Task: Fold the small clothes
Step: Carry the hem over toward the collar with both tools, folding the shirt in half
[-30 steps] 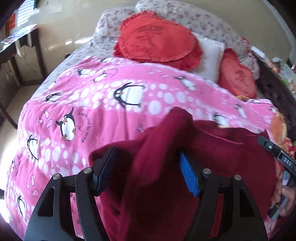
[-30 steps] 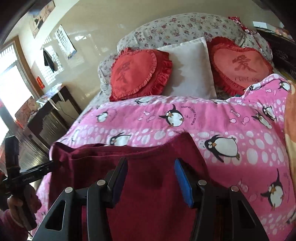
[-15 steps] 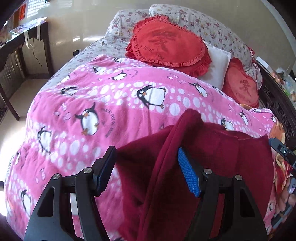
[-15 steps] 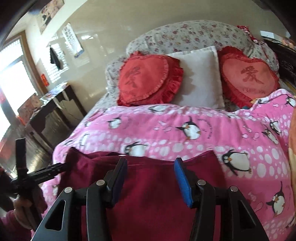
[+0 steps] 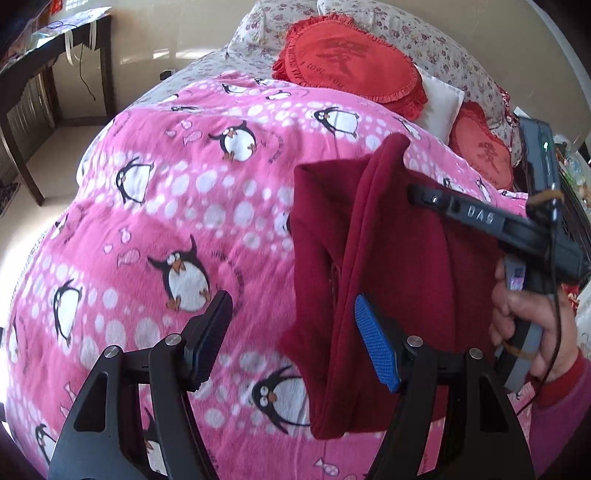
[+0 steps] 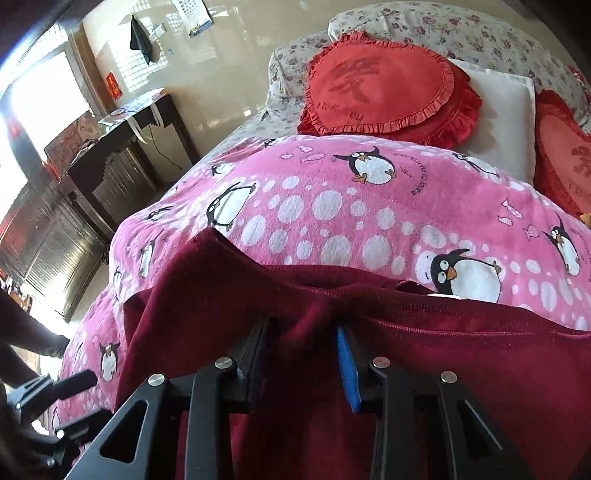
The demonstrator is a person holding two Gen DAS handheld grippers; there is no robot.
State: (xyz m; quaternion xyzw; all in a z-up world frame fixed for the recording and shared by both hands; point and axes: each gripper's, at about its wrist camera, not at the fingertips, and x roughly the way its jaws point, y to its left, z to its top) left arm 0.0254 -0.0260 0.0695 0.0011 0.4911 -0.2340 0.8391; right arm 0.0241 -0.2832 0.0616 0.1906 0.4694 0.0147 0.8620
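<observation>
A dark red garment point(image 5: 406, 266) hangs in a lifted fold over the pink penguin blanket point(image 5: 166, 206) on the bed. My left gripper point(image 5: 291, 306) is open wide with mostly blanket between its fingers. The garment's folded edge runs just behind its blue right pad. My right gripper point(image 5: 417, 195) reaches in from the right, held by a hand in a pink sleeve point(image 5: 524, 306), its tip at the raised cloth. In the right wrist view the right gripper point(image 6: 301, 328) is closing, with the garment point(image 6: 461, 350) bunched into a ridge between its pads.
Two red ruffled cushions point(image 6: 384, 92), a white pillow point(image 6: 506, 114) and floral pillows point(image 6: 443, 29) lie at the head of the bed. A dark wooden desk point(image 6: 122, 155) stands by the wall on the left. A finger point(image 6: 75, 384) of the left gripper shows at the lower left.
The garment has left the gap between the left jaws and now hangs by the blue pad. The right jaws have narrowed on the cloth, bunched it, and swung left.
</observation>
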